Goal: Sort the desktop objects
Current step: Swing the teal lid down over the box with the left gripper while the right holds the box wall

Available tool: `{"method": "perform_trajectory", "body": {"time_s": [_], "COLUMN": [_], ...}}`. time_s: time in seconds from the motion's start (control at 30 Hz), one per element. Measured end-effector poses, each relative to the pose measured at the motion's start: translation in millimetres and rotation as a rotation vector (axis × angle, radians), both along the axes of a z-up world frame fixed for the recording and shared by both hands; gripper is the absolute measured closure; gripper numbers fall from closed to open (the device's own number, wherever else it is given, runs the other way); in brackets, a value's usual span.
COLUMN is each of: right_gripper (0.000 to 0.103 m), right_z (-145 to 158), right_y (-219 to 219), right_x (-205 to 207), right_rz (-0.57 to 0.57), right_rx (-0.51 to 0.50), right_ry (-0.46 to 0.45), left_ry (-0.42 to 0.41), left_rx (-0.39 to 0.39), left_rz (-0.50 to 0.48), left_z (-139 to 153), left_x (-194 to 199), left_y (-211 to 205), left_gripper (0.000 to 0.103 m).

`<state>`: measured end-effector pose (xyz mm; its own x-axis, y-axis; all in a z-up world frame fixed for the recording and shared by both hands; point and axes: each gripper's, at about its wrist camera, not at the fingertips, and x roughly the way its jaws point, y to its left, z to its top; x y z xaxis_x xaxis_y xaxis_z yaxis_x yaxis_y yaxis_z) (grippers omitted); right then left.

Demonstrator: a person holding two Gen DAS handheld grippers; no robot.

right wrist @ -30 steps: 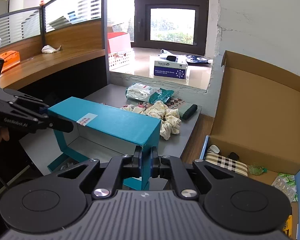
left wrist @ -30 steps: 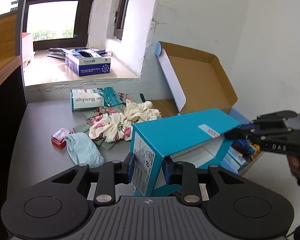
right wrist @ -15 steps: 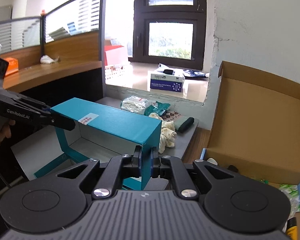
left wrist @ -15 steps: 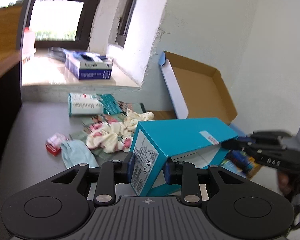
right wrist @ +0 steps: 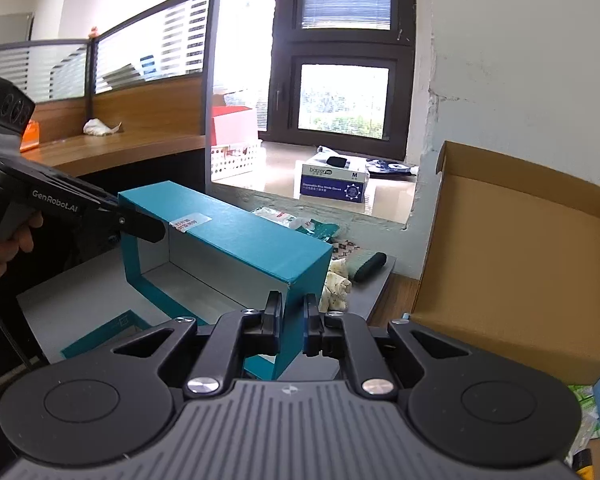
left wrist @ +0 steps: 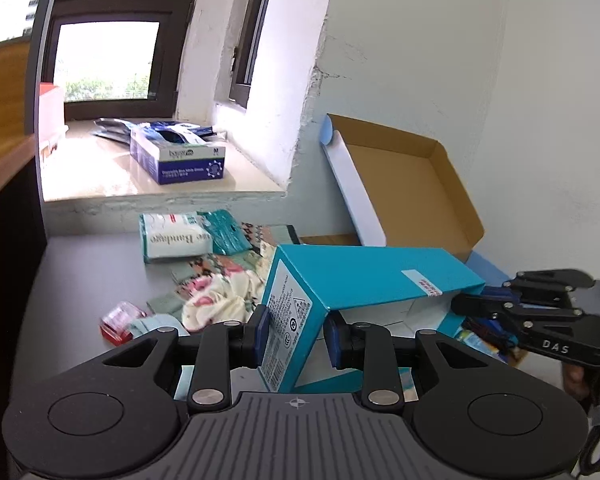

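A teal box lid (left wrist: pixel 364 276) is held in the air between both grippers, its white hollow side turned toward the right wrist camera (right wrist: pixel 236 240). My left gripper (left wrist: pixel 296 334) is shut on the lid's labelled end wall. My right gripper (right wrist: pixel 292 320) is shut on the thin wall at the lid's other end and shows in the left wrist view (left wrist: pixel 476 304). My left gripper also shows in the right wrist view (right wrist: pixel 140 224). The teal box base (right wrist: pixel 112 336) lies on the desk below the lid.
On the grey desk (left wrist: pixel 84 272) lie a bandage pack (left wrist: pixel 176 236), floral scrunchies (left wrist: pixel 220 300), a red clip (left wrist: pixel 118 322) and a pale blue cloth (left wrist: pixel 152 326). An open cardboard box (right wrist: pixel 520 264) stands right. A glove box (left wrist: pixel 180 160) sits on the sill.
Both grippers have lifted the teal lid higher and tilted it; the desk items appear lower and further off in both views. The grips have not changed.
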<state>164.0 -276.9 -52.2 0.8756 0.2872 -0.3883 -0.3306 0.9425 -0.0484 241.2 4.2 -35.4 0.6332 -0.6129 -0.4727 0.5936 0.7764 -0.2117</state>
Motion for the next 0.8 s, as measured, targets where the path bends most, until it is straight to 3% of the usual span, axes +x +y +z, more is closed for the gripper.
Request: {"method": "perform_trajectory", "body": {"time_s": [0.23, 0.8], "right_gripper": [0.091, 0.09], "right_z": [-10, -35], "right_y": [1, 3], "right_x": [-13, -44], "right_rz": [0.004, 0.014], "right_rx": [0.0, -0.001], "right_ry": [-0.013, -0.046], "left_ry": [0.051, 0.017], "left_rx": [-0.033, 0.021], "left_rz": [-0.036, -0.055], "left_z": [-17, -26], "left_x": [-9, -62], "left_y": [6, 12], "left_gripper": [0.071, 0.071]}}
